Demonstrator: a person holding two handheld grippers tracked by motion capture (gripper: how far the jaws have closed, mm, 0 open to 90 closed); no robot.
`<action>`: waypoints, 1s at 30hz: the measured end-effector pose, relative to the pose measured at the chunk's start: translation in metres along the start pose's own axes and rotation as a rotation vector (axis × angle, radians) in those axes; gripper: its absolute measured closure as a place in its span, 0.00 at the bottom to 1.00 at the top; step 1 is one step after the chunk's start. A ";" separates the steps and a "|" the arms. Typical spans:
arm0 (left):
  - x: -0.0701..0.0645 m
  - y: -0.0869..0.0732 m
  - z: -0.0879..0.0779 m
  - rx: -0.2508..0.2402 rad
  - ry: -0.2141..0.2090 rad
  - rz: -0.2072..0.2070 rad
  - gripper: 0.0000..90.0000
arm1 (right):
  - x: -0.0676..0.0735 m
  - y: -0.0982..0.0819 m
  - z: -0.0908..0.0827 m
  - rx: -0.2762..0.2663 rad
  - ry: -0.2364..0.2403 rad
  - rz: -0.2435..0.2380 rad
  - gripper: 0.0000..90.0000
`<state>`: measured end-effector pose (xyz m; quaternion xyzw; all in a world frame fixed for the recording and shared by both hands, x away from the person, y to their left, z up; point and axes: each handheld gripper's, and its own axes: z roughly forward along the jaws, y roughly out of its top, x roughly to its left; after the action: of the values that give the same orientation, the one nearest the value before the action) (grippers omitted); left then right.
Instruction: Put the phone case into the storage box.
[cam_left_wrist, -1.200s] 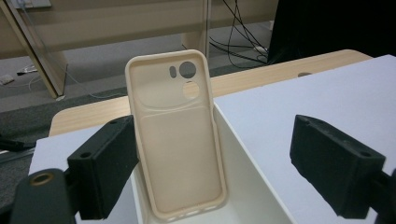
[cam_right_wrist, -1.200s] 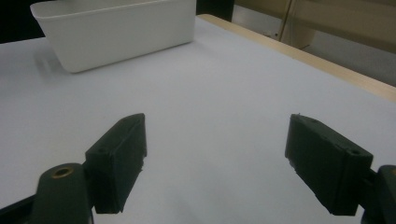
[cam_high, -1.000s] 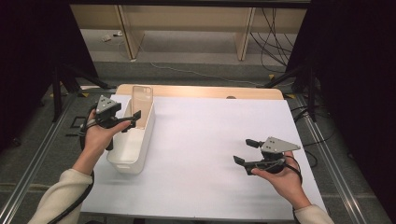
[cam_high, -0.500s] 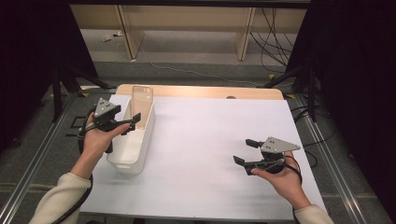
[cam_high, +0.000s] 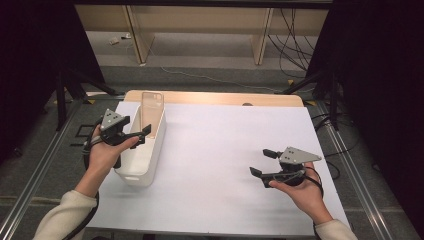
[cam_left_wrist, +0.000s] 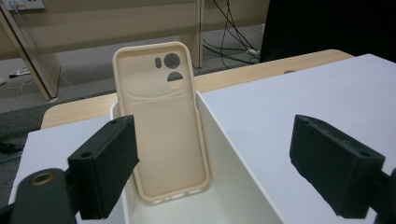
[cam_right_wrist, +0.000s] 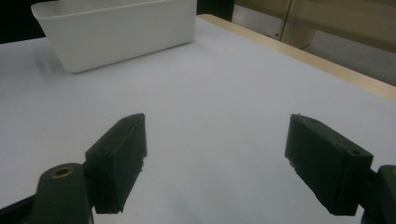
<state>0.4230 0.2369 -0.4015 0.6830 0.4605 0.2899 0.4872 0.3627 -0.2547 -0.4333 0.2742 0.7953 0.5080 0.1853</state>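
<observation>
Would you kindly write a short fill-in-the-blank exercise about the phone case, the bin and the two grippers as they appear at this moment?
1. The beige phone case stands upright inside the white ____.
2. The left gripper has its jaws ____, one on each side of the bin's wall.
3. The right gripper hangs over the bare white table and holds ____.

Missing words: bin; open; nothing
</observation>
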 end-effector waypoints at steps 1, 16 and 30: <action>0.000 -0.001 0.000 0.000 0.000 -0.001 0.16 | 0.000 0.000 0.000 0.002 0.000 0.000 0.24; -0.007 -0.009 -0.006 -0.008 0.003 -0.006 0.17 | 0.000 0.000 0.000 0.000 -0.001 -0.001 0.24; -0.018 -0.007 -0.020 -0.048 -0.018 0.008 0.17 | 0.000 0.000 0.000 0.004 0.001 0.000 0.24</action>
<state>0.3962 0.2294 -0.3999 0.6757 0.4462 0.2965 0.5063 0.3624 -0.2545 -0.4332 0.2743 0.7963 0.5066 0.1847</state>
